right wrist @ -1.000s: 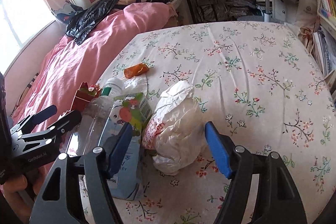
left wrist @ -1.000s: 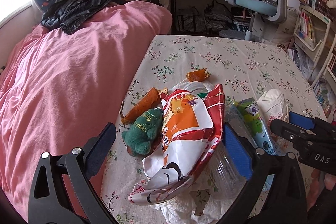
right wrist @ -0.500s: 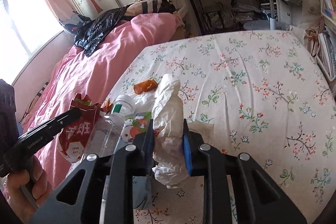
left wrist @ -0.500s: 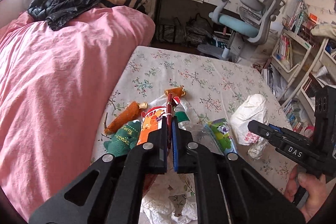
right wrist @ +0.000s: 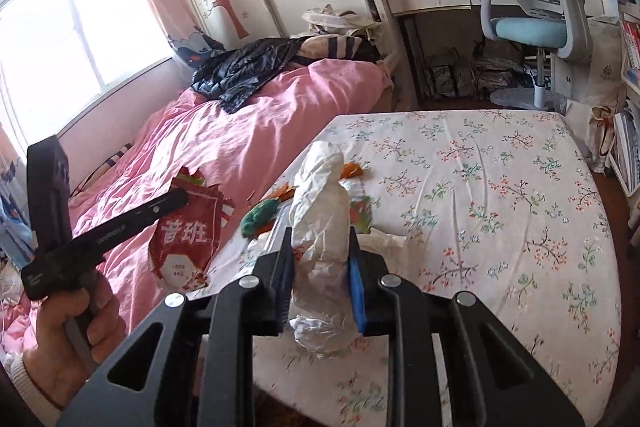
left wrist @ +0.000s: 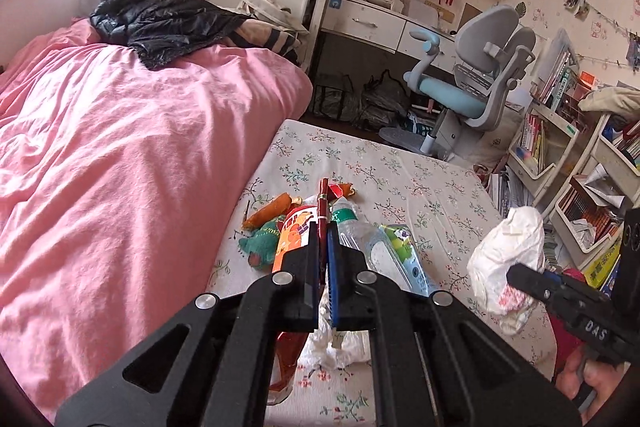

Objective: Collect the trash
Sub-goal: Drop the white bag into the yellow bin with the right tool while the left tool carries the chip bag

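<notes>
While more litter waits on the flowered bed sheet [left wrist: 420, 187], we pinch the red snack bag [right wrist: 186, 239] flat in our left gripper [left wrist: 323, 227] and a crumpled white plastic bag [right wrist: 320, 227] in our right gripper [right wrist: 320, 267], both lifted clear, apparently for carrying to a bin.

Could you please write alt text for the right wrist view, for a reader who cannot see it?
The right claw is shut on a crumpled white plastic bag above a floral bedsheet. At left, the left claw grips a red snack bag.
</notes>
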`<state>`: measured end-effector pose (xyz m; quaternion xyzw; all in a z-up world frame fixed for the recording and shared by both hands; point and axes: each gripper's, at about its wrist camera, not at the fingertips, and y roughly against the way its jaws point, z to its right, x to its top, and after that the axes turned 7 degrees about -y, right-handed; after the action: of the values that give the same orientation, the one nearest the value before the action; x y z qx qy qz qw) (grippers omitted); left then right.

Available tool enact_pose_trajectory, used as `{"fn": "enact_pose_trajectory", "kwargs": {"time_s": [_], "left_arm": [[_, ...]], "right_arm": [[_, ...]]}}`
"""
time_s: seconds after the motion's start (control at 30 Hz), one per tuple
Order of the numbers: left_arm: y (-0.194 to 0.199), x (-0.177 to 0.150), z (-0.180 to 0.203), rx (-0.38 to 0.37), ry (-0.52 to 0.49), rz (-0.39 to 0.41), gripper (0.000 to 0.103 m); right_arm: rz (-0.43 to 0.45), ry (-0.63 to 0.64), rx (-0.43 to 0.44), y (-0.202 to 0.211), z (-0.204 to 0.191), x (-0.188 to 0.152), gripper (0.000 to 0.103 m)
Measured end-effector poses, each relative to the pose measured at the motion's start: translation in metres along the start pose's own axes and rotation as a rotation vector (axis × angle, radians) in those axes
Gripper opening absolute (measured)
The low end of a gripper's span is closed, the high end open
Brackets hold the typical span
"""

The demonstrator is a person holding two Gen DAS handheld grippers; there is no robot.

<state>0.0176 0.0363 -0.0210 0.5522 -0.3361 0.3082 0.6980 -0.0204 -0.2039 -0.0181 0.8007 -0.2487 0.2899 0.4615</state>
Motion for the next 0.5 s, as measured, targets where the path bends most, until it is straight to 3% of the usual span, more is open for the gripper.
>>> {"fn": "enact_pose_trajectory", "kwargs": {"time_s": [0.13, 0.33, 0.4, 0.43, 0.47, 0.5], "left_arm": [[0.027, -0.019, 0.007, -0.007, -0.017, 0.011, 0.004], [0.056, -0.048, 0.020, -0.031, -0.039, 0.002, 0.004], [0.064, -0.056, 0.024, -0.039, -0.044, -0.003, 0.004], [0.068, -0.061, 0.026, -0.043, -0.047, -0.007, 0.004], [0.072, -0.067, 0.028, -0.047, -0.052, -0.011, 0.004], [0.076, -0.072, 0.031, -0.051, -0.057, -0.016, 0.004]], "right_arm": [[-0.064, 0.081, 0.017, 0.019, -0.032, -0.047, 0.025], [-0.285, 0.106, 0.031, 0.025, -0.053, -0.143, 0.026], [-0.399, 0.110, 0.011, 0.017, -0.053, -0.174, 0.033], [-0.441, 0.117, -0.014, 0.013, -0.051, -0.186, 0.045], [-0.462, 0.118, -0.030, 0.011, -0.049, -0.193, 0.055], [-0.463, 0.116, -0.051, 0.010, -0.047, -0.196, 0.056]]}}
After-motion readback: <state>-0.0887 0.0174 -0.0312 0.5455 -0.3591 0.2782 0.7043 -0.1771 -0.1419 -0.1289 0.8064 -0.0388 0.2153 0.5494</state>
